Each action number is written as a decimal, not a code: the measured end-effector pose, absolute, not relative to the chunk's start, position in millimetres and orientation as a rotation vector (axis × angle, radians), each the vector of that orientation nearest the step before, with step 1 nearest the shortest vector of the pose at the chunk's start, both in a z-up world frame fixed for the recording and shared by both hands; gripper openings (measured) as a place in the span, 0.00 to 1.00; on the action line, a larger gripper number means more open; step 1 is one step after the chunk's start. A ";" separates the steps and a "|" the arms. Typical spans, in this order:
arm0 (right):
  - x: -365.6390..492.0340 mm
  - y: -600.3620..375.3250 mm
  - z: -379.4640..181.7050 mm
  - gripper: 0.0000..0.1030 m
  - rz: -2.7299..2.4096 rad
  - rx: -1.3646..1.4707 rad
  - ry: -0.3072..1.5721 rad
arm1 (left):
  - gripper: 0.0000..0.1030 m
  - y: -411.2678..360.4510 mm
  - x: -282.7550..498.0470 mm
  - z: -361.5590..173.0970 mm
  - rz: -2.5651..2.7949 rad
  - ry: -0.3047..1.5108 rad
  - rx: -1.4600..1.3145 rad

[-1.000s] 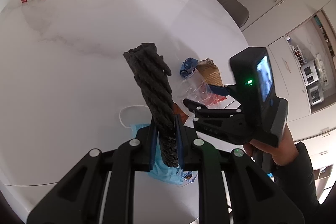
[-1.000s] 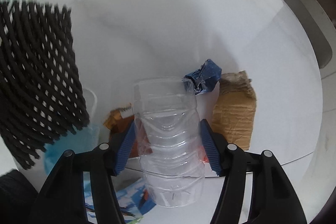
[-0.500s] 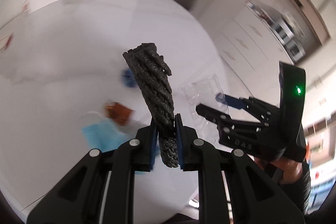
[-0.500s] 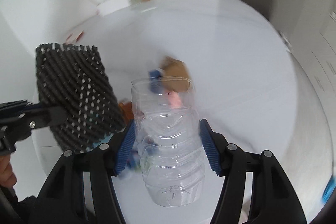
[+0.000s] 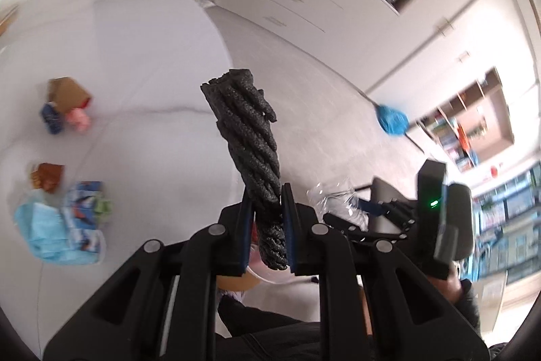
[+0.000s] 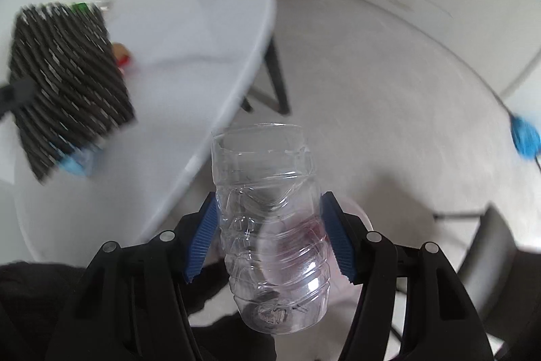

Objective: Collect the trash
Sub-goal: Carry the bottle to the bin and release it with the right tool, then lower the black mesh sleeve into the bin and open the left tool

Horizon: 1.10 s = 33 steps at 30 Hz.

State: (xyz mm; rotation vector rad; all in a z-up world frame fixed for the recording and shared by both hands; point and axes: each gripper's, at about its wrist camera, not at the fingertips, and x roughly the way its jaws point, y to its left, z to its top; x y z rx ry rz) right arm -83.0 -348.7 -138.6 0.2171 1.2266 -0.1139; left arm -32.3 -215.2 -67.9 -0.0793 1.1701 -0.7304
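Note:
My left gripper (image 5: 265,208) is shut on a black foam net sleeve (image 5: 245,124), held upright off the table's edge. The sleeve also shows in the right wrist view (image 6: 67,70). My right gripper (image 6: 268,225) is shut on a clear cut plastic bottle (image 6: 270,225), held over the floor beside the table. The bottle and right gripper show in the left wrist view (image 5: 338,205). A pale round container (image 6: 355,215) lies below the bottle, partly hidden; it shows in the left wrist view (image 5: 270,276) under the fingers.
On the white round table (image 5: 135,73) lie a blue face mask (image 5: 40,225), a printed wrapper (image 5: 83,205), a brown wrapper (image 5: 47,176), a cardboard piece (image 5: 67,93) and a blue scrap (image 5: 50,120). A blue mop (image 5: 392,119) lies on the floor. A chair (image 6: 490,252) stands right.
Both grippers have swung right, away from over the table to beyond its edge, carrying the sleeve and the bottle. The trash pile now sits far left.

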 end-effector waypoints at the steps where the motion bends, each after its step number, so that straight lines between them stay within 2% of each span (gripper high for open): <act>1: -86.9 -351.2 -146.2 0.60 -0.126 0.239 1.239 | 0.15 -223.2 -34.1 -67.8 -0.741 1.175 -0.070; 8: -98.6 -363.4 -202.0 0.63 -0.205 0.342 1.334 | 0.15 -261.1 -53.0 -73.9 -0.814 1.211 0.012; 12: -104.9 -371.9 -209.2 0.85 -0.277 0.365 1.358 | 0.15 -271.9 -59.0 -77.2 -0.841 1.228 0.040; 15: -117.6 -385.1 -195.0 0.92 -0.303 0.375 1.323 | 0.15 -281.9 -65.1 -80.9 -0.871 1.245 0.061; 28: -155.4 -433.2 -148.4 0.97 -0.460 0.404 1.230 | 0.16 -347.3 -94.1 -108.1 -1.050 1.325 0.249; 30: -160.9 -436.8 -148.0 0.97 -0.474 0.406 1.226 | 0.25 -353.9 -96.4 -114.0 -1.056 1.349 0.263; 32: -166.3 -440.8 -148.6 0.97 -0.486 0.414 1.226 | 0.55 -357.5 -95.6 -120.7 -1.042 1.387 0.261; 33: -168.0 -442.8 -147.8 0.97 -0.489 0.418 1.227 | 0.60 -357.1 -95.1 -122.3 -1.036 1.392 0.253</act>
